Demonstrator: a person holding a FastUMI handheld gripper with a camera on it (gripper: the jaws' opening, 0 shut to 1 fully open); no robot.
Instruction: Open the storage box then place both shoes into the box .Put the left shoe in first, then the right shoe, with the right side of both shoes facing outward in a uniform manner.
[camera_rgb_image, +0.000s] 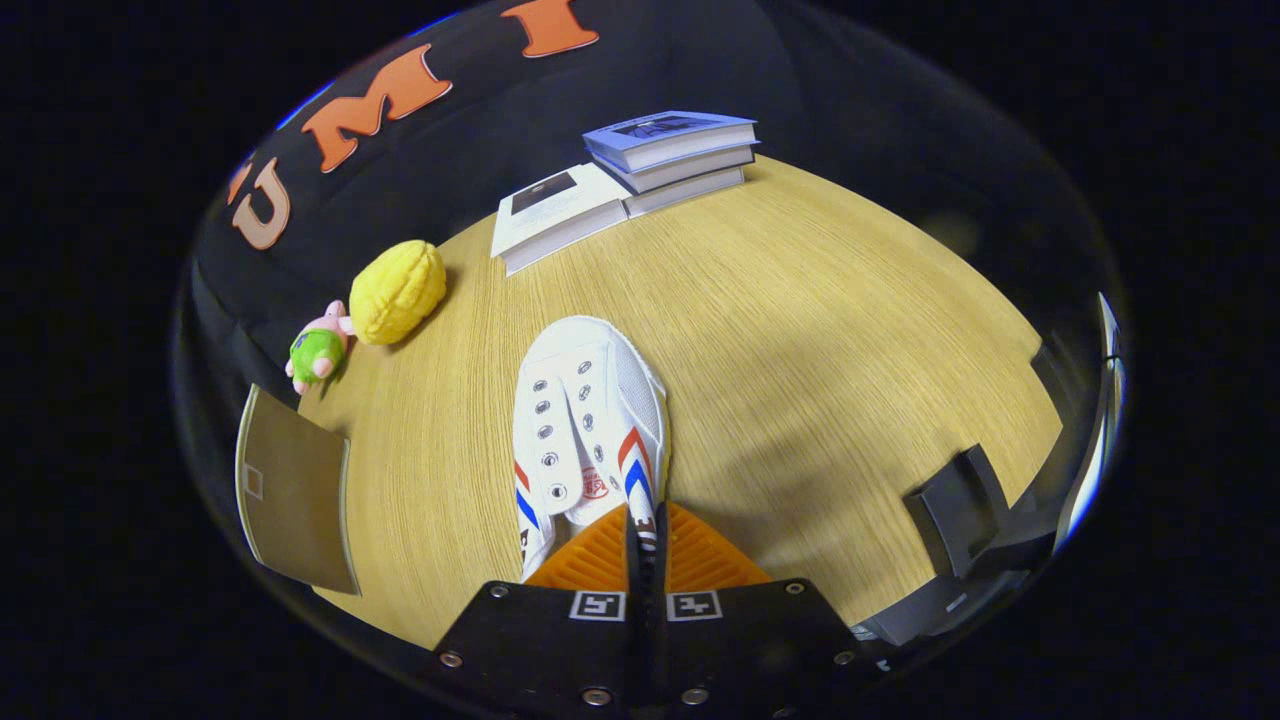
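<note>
Gripper (645, 535) fingers, low in the frame's centre, stand nearly together and pinch the white shoe (585, 420) by its side wall at the collar. Wooden table (800, 350) spreads beyond, stacked books (640, 170) upper centre, yellow plush (398, 292) upper left. Judged best: hold firmly, keep the sole level, striped side outward.

Your gripper (645, 528) has its fingers pinched on the side wall of the white canvas shoe with red-and-blue chevrons (585, 420), toe pointing away from you
</note>
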